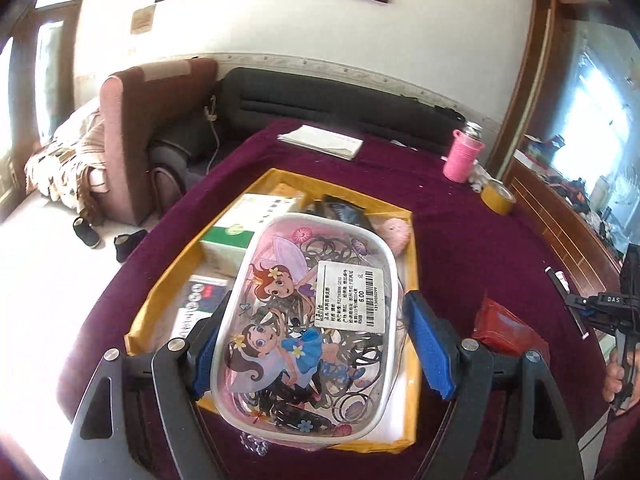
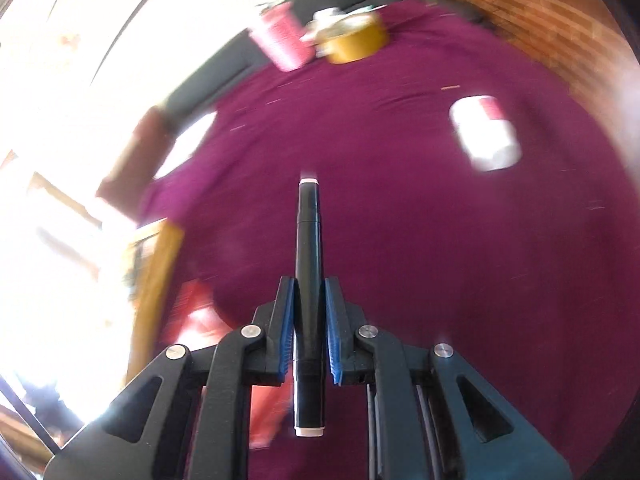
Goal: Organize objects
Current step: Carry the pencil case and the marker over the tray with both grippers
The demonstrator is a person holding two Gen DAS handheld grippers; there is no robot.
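In the left wrist view my left gripper [image 1: 316, 316] is shut on a clear plastic case [image 1: 308, 320] with cartoon fairies and hair ties inside, held over a yellow tray [image 1: 412, 248]. The tray holds a green and white box [image 1: 240, 232], a booklet [image 1: 200, 300], a dark packet [image 1: 344, 210] and a pink fluffy thing [image 1: 396, 232]. In the right wrist view my right gripper [image 2: 309, 292] is shut on a black marker [image 2: 308, 248] with white ends, held above the purple cloth [image 2: 400, 220]. The right gripper also shows at the right edge of the left wrist view [image 1: 616, 308].
On the purple tablecloth [image 1: 460, 200] lie a red packet [image 1: 504, 328], a yellow tape roll [image 1: 498, 198], a pink bottle [image 1: 464, 156] and white papers [image 1: 320, 142]. A white and red tube [image 2: 486, 132] lies to the right. A sofa [image 1: 320, 96] stands behind.
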